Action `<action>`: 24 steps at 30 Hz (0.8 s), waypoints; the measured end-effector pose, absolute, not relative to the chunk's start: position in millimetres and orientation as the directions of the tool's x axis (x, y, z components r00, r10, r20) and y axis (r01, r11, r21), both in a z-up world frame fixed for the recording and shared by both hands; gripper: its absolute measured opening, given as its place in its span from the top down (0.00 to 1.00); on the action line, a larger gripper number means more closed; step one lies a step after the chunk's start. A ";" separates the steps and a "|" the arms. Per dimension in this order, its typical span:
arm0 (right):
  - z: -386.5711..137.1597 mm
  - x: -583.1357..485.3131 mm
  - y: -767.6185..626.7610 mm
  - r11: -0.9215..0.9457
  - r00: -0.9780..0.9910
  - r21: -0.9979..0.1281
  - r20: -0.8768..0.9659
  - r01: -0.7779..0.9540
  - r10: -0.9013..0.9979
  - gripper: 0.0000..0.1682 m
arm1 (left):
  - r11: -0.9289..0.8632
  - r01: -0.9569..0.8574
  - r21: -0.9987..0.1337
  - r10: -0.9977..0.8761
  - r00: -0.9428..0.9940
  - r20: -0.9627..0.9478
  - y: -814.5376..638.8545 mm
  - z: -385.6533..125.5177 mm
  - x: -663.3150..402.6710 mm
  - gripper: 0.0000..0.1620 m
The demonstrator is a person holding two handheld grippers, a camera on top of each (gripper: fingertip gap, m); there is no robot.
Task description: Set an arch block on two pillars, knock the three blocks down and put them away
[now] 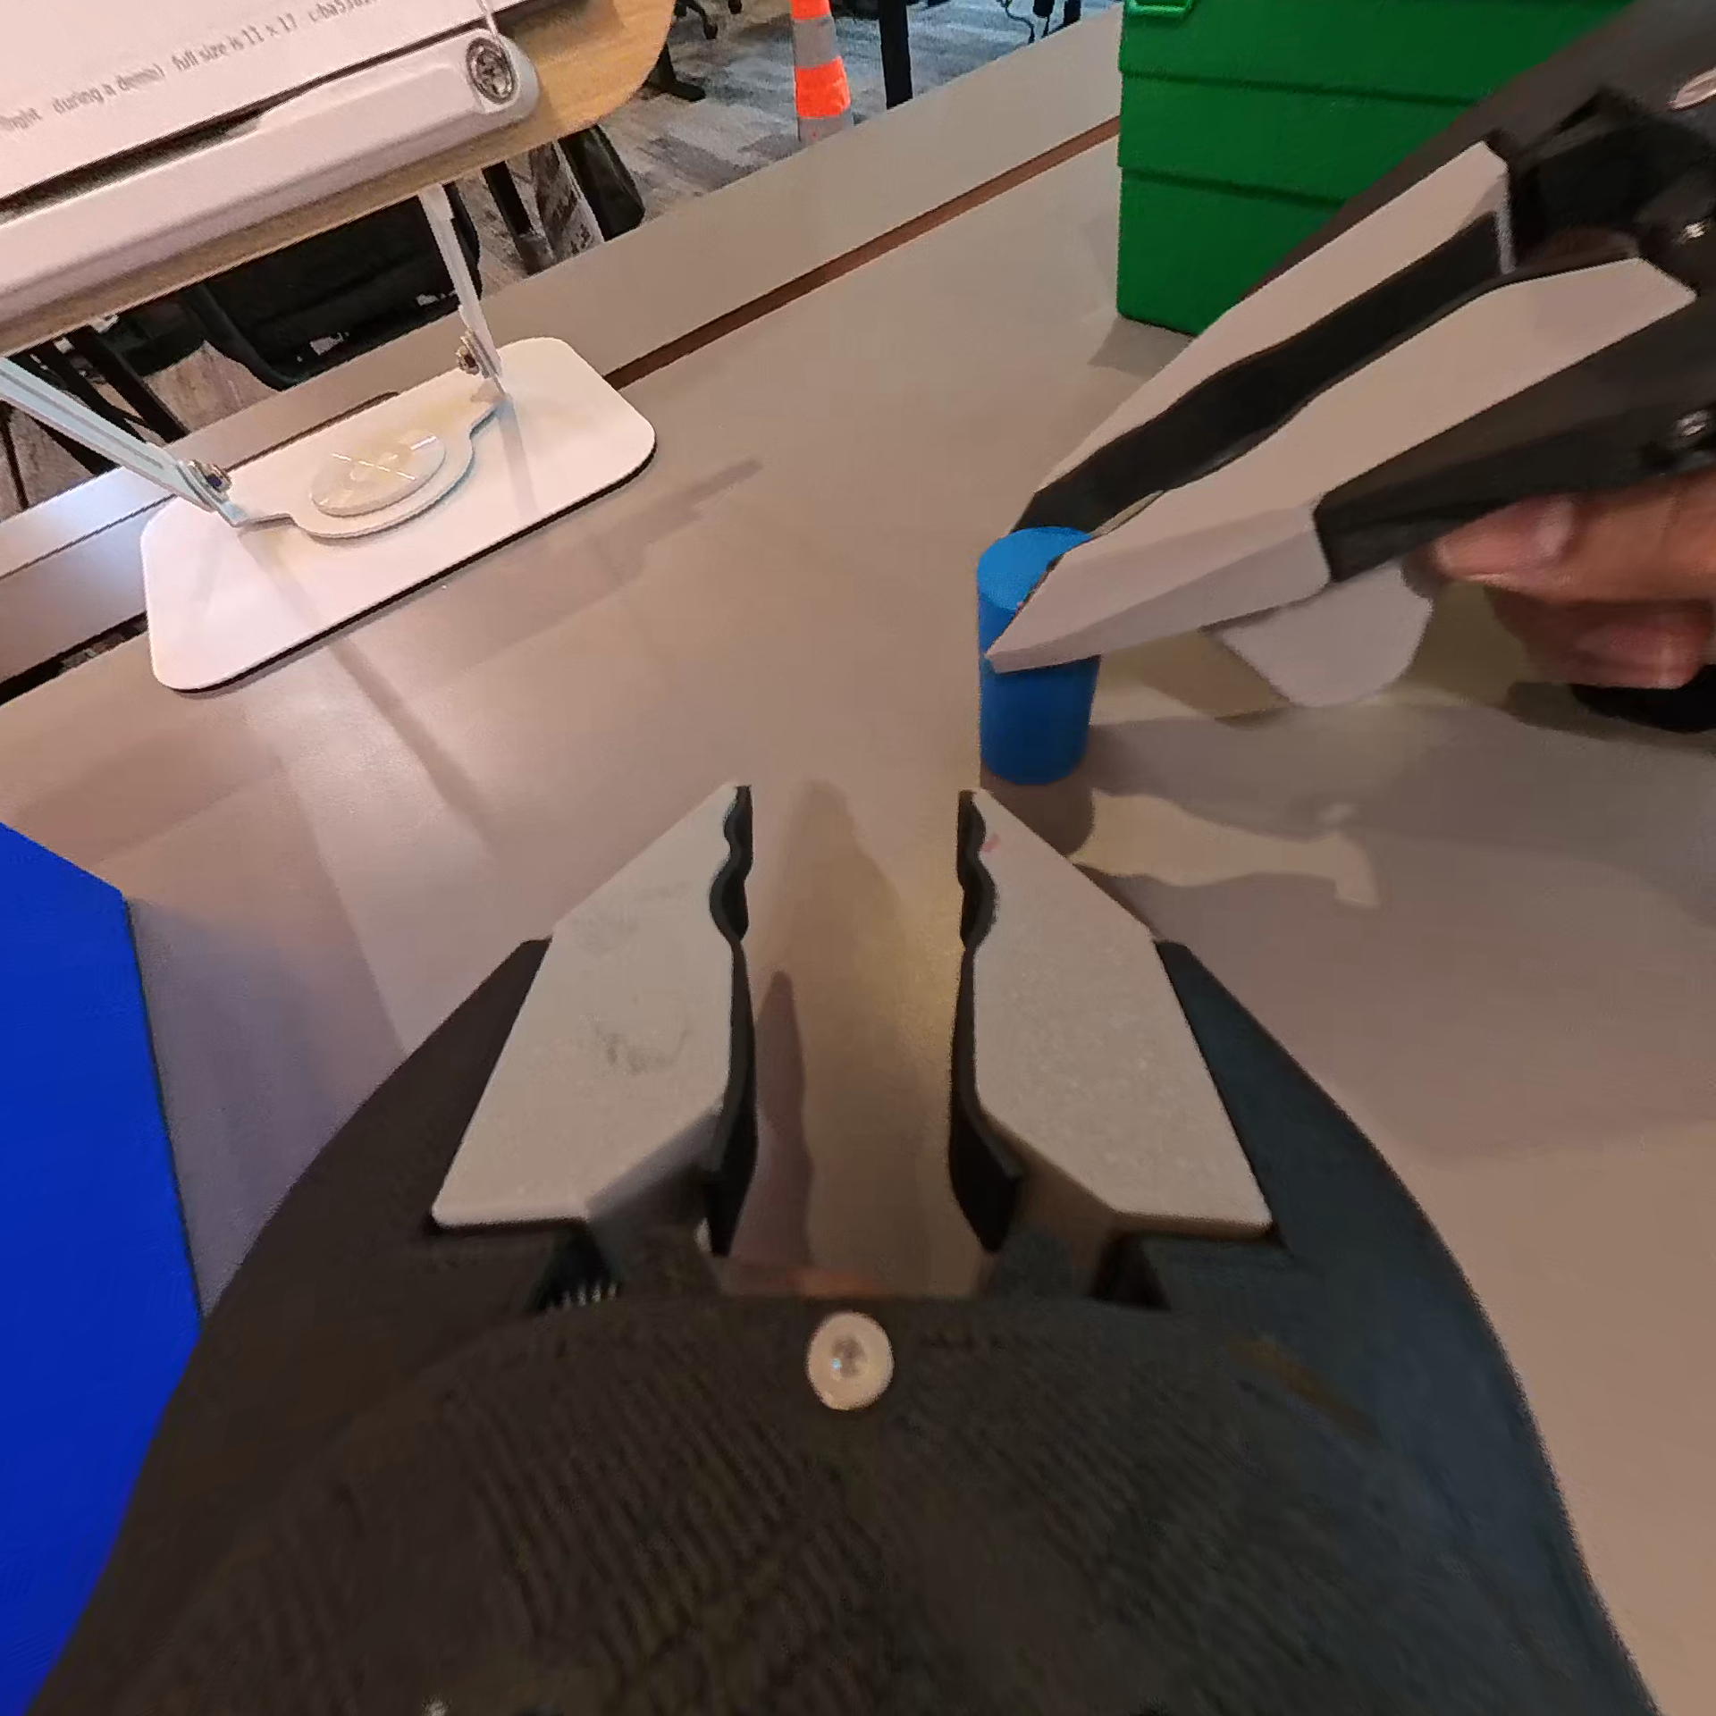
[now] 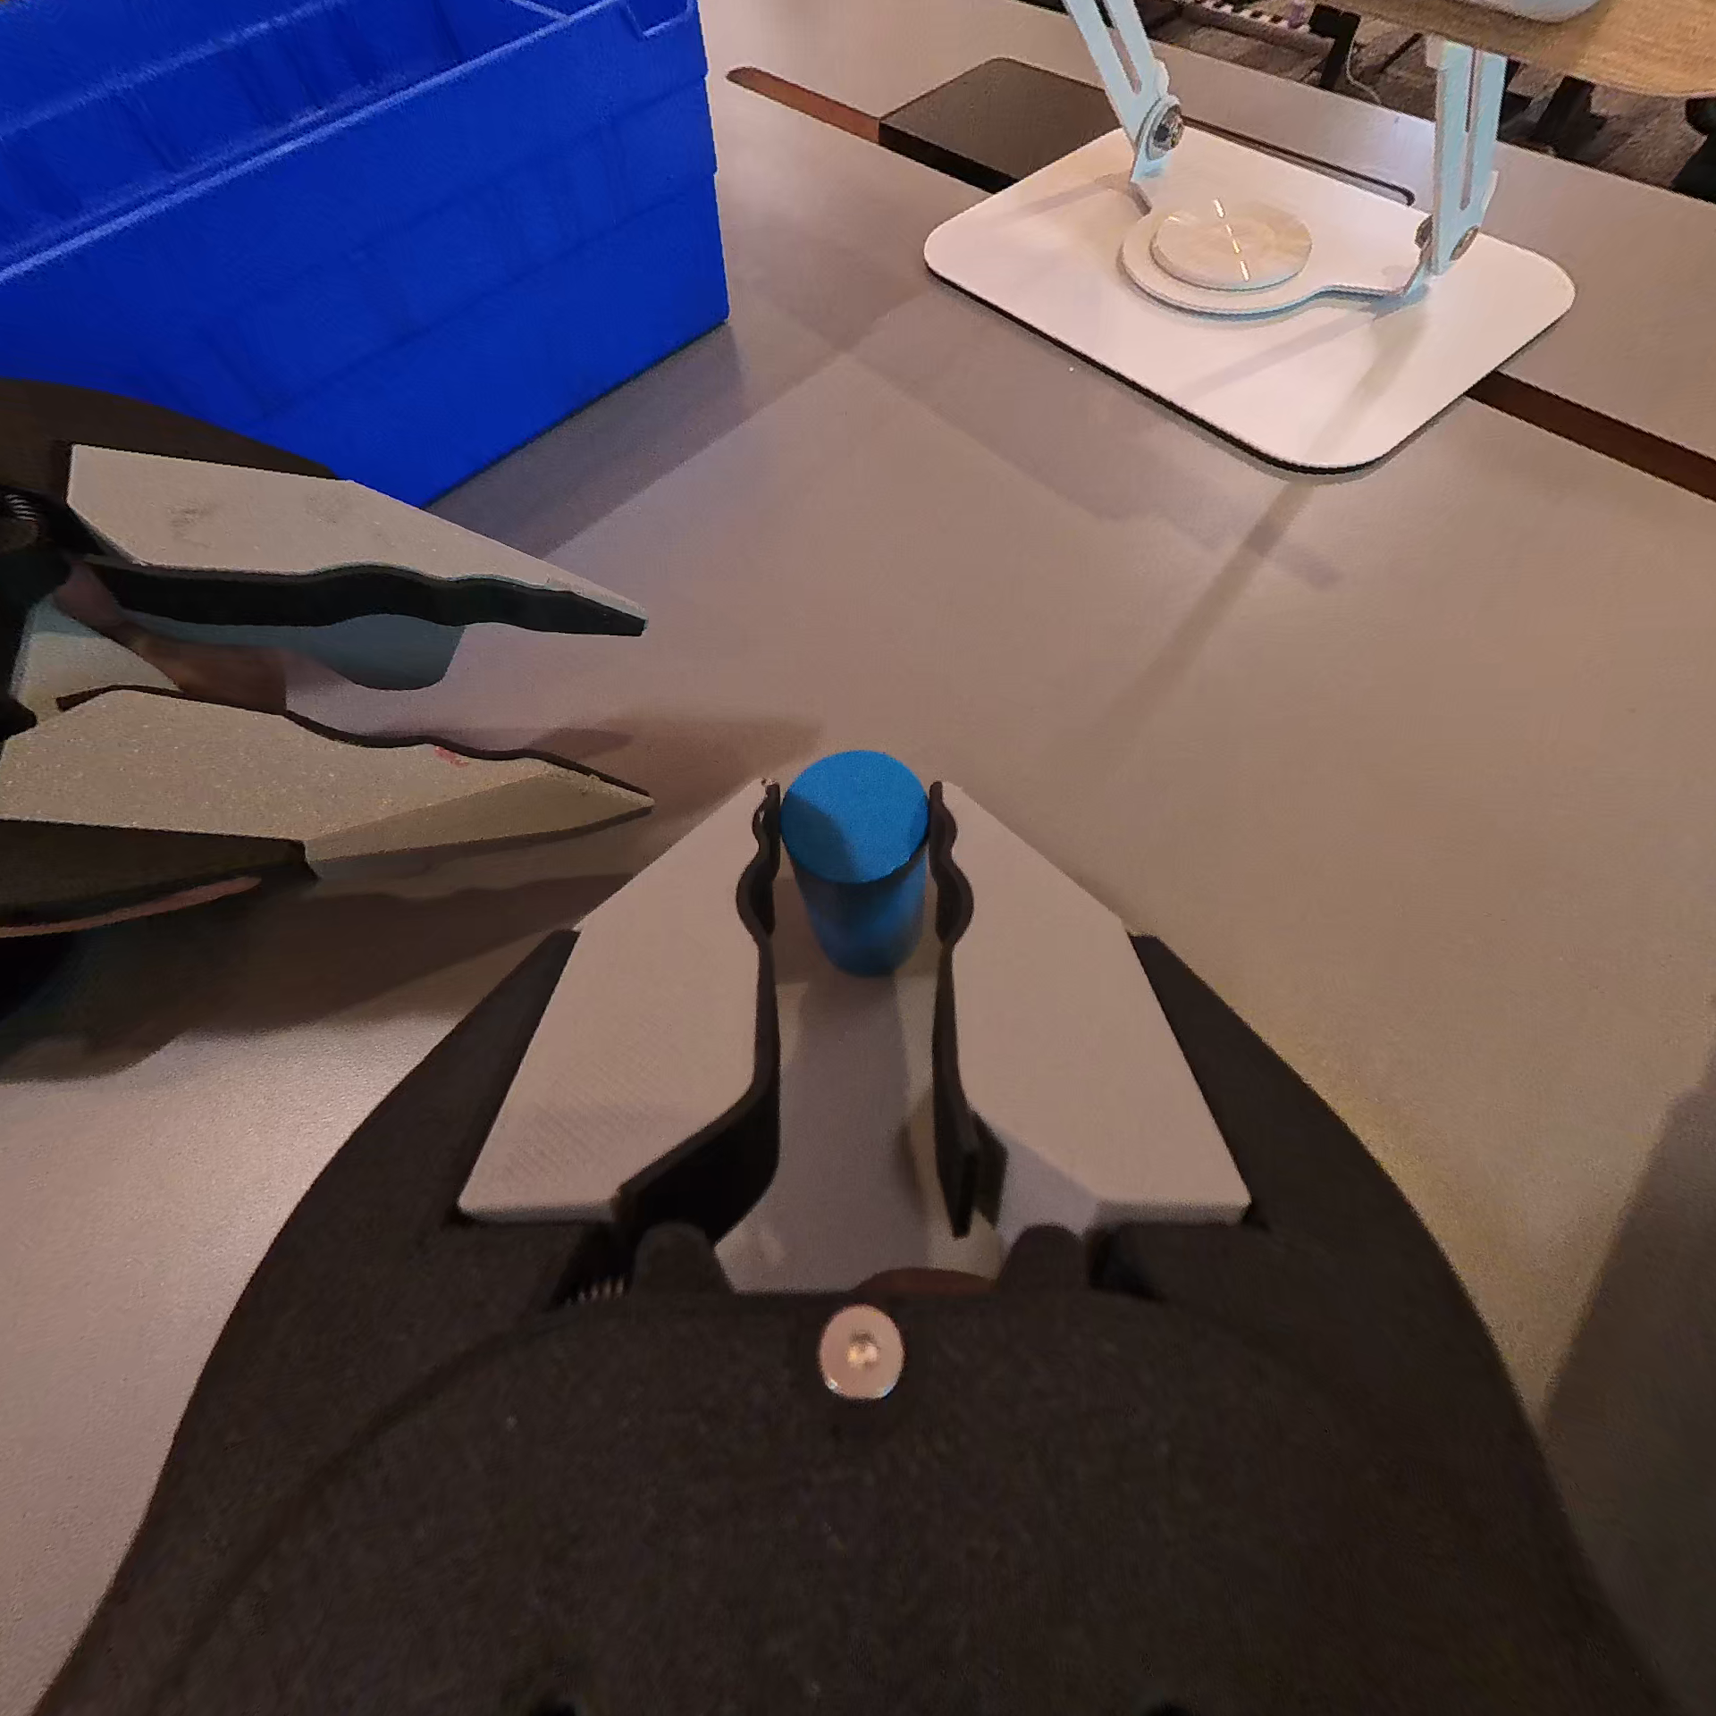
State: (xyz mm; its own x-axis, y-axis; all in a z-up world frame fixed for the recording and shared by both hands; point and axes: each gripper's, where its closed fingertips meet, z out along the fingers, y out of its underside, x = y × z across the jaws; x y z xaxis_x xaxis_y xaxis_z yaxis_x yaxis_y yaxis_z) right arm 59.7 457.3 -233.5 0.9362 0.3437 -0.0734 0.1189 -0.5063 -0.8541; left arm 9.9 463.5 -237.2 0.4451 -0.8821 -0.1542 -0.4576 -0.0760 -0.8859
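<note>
While the blue cylinder block (image 2: pixel 854 868) stood upright on the grey tabletop (image 2: pixel 1207 789), the right tool (image 2: pixel 850 799) had its fingers on both sides of the block's top and seemed to grip it, though the contact was hard to confirm. The left tool (image 1: pixel 852 808) hung just beside it, open and empty. A blue bin (image 2: pixel 371 232) stood behind the left tool, and a white stand (image 2: pixel 1254 279) was farther back.

Printed lines on white board (image 1: pixel 232 84)
</note>
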 end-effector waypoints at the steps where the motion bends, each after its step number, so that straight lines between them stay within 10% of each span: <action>1: -233.5 60.3 457.3 -0.506 0.937 -0.854 -0.071 0.120 0.342 0.83 | -0.077 -0.458 -0.885 -0.882 0.445 -0.154 463.4 -237.4 10.0 0.74; 24: -241.6 70.2 452.4 -0.541 0.943 -0.815 0.017 0.206 0.333 0.83 | -0.077 -0.466 -0.882 -0.883 0.442 -0.157 463.5 -238.5 9.8 0.74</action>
